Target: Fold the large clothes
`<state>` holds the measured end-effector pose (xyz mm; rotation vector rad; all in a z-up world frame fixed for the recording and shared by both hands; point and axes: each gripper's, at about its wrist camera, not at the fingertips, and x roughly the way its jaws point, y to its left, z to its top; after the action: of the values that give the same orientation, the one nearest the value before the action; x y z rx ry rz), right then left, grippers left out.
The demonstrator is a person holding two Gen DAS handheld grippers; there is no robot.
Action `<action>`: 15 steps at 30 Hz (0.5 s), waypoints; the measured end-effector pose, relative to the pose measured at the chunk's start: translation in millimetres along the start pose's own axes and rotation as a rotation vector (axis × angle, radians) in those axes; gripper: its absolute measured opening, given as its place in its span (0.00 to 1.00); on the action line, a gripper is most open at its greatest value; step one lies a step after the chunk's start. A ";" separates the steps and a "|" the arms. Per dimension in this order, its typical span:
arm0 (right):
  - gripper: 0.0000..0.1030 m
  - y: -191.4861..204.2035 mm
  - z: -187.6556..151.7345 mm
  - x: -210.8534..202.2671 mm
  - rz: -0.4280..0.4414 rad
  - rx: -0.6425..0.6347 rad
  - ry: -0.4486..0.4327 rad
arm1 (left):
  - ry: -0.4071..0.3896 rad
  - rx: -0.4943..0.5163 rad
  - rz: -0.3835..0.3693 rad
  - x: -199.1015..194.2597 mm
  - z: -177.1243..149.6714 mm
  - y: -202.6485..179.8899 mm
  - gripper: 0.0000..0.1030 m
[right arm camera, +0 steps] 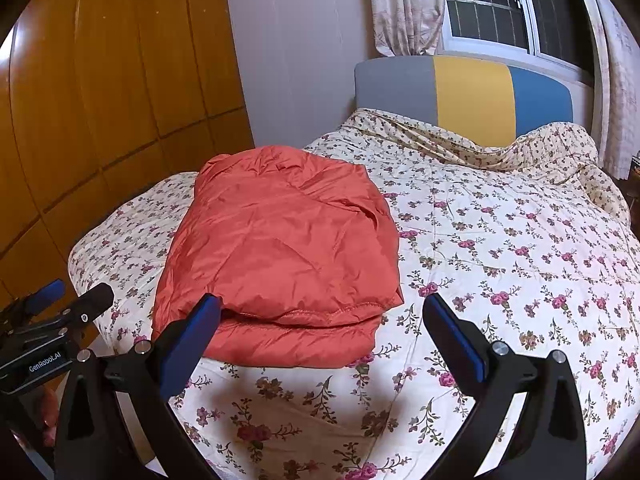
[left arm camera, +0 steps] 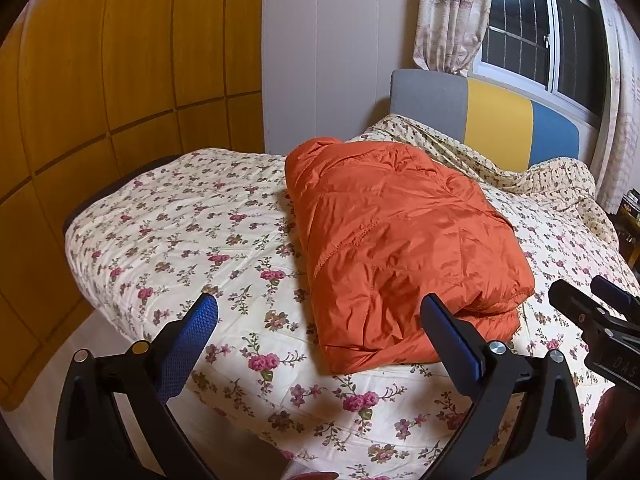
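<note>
**Left wrist and right wrist views: folded orange jacket on bed**

Item 1, garment. Orange padded jacket (left arm camera: 404,248), shiny quilted shell, folded into a thick rectangular bundle with stacked layers showing at its near edge and a stitched hem running along that edge. Surface creased and puffy. Position: lying flat on the bed (left arm camera: 172,232), toward its middle, long side running away from the cameras. Nothing rests on it.

Item 2, left hand-held gripper (left arm camera: 320,320). Black frame, blue pads, jaws spread wide and empty. It hovers above the near end of the bed; its right finger overlaps the jacket's near corner in the left wrist view, contact cannot be told.

Item 3, right hand-held gripper (right arm camera: 322,318). Same build, jaws spread wide, holding nothing. Its left finger overlaps the jacket's near edge in the right wrist view; contact cannot be told.

Item 4, surroundings. Cream floral bedspread (right arm camera: 500,248), rumpled into a ridge near the headboard (right arm camera: 472,96), which has grey, yellow and blue panels. Wooden wardrobe (left arm camera: 120,80) to the left of the bed. Window (left arm camera: 540,28) with patterned curtain (left arm camera: 452,12) behind the headboard; dark outside.
</note>
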<state>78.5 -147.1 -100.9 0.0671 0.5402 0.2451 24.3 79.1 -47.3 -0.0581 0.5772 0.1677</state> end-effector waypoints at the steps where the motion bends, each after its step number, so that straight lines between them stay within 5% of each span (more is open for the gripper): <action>1: 0.98 0.0 0.0 0.1 0.000 0.000 0.001 | 0.001 0.000 0.000 -0.1 0.0 -0.3 0.97; 15: 0.98 0.3 -0.9 1.4 0.009 0.005 0.002 | 0.006 0.001 0.001 2.0 -0.2 -1.4 0.97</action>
<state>79.1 -146.4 -102.4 0.0737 0.5426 0.2522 26.1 77.9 -48.5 -0.0574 0.5830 0.1683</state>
